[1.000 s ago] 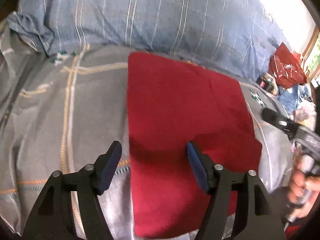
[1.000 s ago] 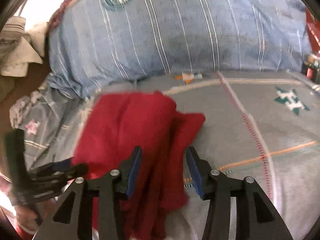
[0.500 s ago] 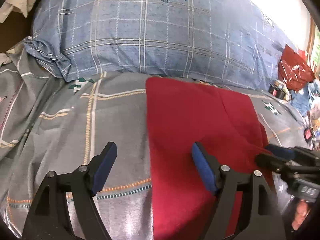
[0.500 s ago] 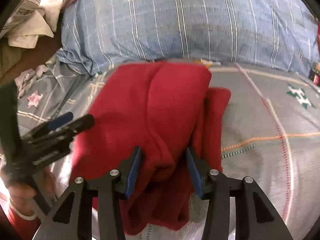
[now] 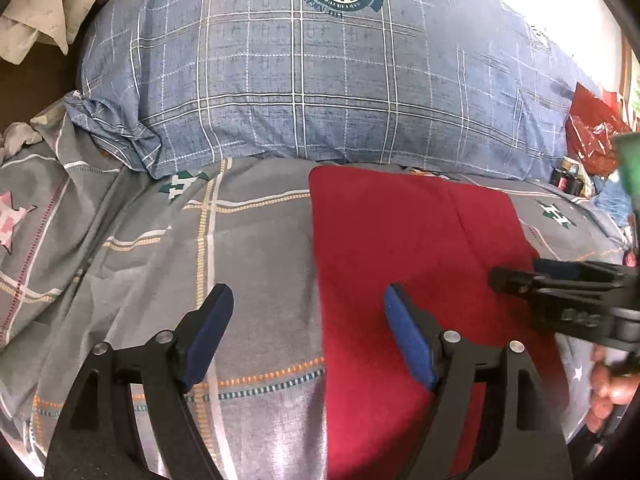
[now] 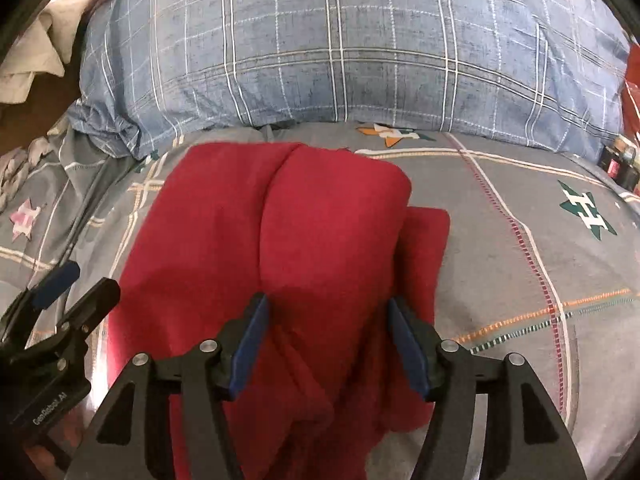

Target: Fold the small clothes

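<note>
Left hand-held gripper (image 5: 308, 336) released, jaws wide over the grey bedsheet (image 5: 248, 240) at the red garment's (image 5: 400, 240) edge. Garment folded flat on the bed (below blue pillow (image 5: 320, 92)). Right hand-held gripper (image 6: 328, 344) just opening, unclenched, cloth between its jaws.

The red garment (image 6: 280, 248) is a plain, soft-looking piece of deep red cloth with no print or trim that can be made out. It lies folded on the bed, spread fairly flat in a long, roughly rectangular shape that runs from the near edge toward the pillow. In the left wrist view (image 5: 384, 240) its left edge is straight and clean, and a seam-like fold line crosses the upper right part. In the right wrist view a thicker upper layer lies over a lower one, which sticks out as a narrow strip along the right side. Near the bottom the cloth bunches into loose wrinkles and an uneven hem.
</note>
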A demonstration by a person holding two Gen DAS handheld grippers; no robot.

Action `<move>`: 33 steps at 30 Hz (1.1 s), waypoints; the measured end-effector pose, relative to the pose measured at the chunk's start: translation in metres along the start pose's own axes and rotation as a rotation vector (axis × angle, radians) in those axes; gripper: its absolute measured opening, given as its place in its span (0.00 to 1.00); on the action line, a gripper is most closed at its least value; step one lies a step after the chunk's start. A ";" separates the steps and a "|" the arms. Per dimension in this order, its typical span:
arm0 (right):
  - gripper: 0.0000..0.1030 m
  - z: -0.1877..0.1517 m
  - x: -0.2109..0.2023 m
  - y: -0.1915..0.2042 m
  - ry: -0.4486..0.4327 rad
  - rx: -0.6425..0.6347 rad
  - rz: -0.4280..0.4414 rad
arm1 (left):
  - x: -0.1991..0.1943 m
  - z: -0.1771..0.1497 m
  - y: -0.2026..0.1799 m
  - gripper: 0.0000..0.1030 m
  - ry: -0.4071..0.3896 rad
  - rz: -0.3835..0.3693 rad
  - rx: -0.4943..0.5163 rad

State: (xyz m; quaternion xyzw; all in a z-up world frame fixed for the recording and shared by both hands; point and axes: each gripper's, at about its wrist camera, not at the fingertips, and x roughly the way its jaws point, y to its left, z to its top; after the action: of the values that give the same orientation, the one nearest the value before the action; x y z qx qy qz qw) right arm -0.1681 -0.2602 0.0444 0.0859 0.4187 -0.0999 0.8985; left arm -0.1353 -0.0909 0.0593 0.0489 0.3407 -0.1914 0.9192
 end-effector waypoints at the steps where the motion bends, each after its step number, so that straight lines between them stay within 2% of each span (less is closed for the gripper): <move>1: 0.61 -0.002 -0.006 0.001 -0.014 0.004 0.005 | -0.001 0.000 0.000 0.79 -0.002 0.003 0.001; 7: 0.71 -0.024 -0.041 0.011 -0.102 -0.025 -0.027 | -0.009 0.004 0.006 0.82 -0.034 -0.012 -0.035; 12: 0.75 -0.035 -0.056 0.015 -0.154 -0.009 -0.024 | -0.017 0.005 0.005 0.84 -0.061 -0.033 -0.010; 21: 0.76 -0.041 -0.058 0.025 -0.142 -0.012 -0.014 | -0.025 0.006 0.005 0.84 -0.091 0.023 0.020; 24: 0.82 -0.041 -0.060 0.028 -0.145 -0.022 -0.022 | -0.028 0.005 0.007 0.84 -0.100 0.025 0.014; 33: 0.84 -0.043 -0.053 0.030 -0.120 -0.022 -0.022 | -0.028 0.005 0.012 0.84 -0.097 0.024 0.001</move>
State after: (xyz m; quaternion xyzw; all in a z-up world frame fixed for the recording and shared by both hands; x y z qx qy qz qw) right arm -0.2255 -0.2148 0.0600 0.0653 0.3663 -0.1100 0.9217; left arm -0.1467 -0.0725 0.0807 0.0439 0.2950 -0.1827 0.9368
